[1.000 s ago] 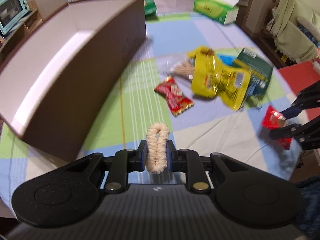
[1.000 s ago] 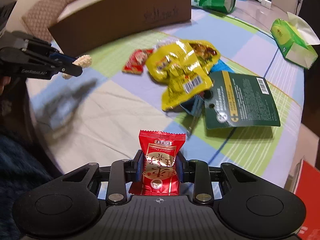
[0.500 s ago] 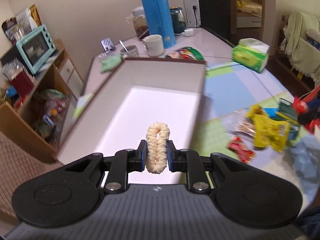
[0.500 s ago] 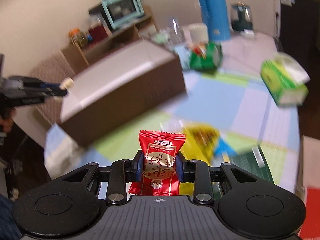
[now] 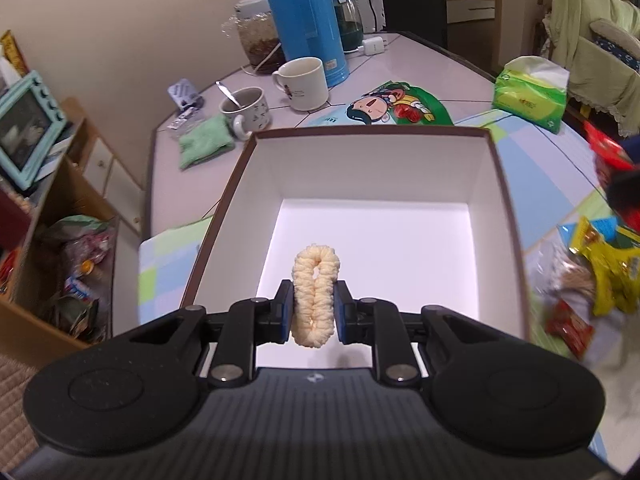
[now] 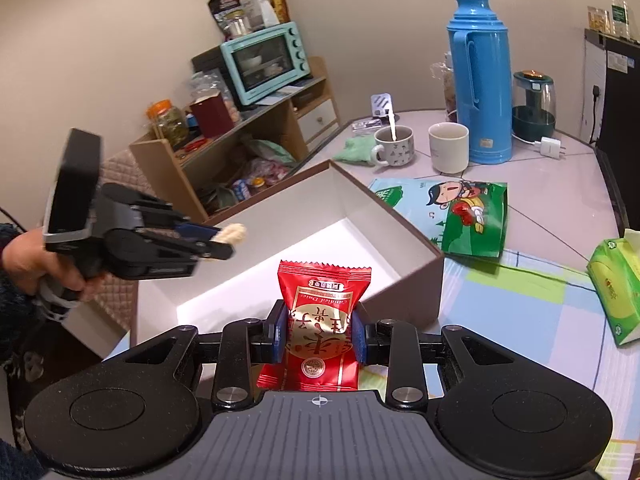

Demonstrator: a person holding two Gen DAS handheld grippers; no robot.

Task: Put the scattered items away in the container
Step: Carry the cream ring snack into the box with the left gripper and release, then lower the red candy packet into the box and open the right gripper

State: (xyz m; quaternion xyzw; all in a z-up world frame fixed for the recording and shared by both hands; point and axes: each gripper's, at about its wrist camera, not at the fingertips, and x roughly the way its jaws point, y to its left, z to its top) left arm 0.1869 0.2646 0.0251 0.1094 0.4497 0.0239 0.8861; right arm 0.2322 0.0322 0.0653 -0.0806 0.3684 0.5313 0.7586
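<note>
My left gripper (image 5: pixel 314 312) is shut on a cream knitted hair tie (image 5: pixel 316 294), held above the near end of the brown box (image 5: pixel 374 170) with its white inside. From the right wrist view the same left gripper (image 6: pixel 218 242) hovers over the box's left rim, a hand behind it. My right gripper (image 6: pixel 319 332) is shut on a red snack packet (image 6: pixel 320 320), just outside the box's (image 6: pixel 400 284) near wall. A yellow bag (image 5: pixel 612 272) and a small red packet (image 5: pixel 568 330) lie blurred on the checked cloth to the right.
A blue thermos (image 6: pixel 482 80), two mugs (image 6: pixel 448 152), a green snack bag (image 6: pixel 468 216) and a green tissue pack (image 6: pixel 616 280) stand beyond and right of the box. A wooden shelf with a teal oven (image 6: pixel 264 62) is at the table's left.
Both grippers rose from the scattered snacks and swung toward the box. The left one now hangs over the box's inside, the right one has come up to its near wall; both grips held.
</note>
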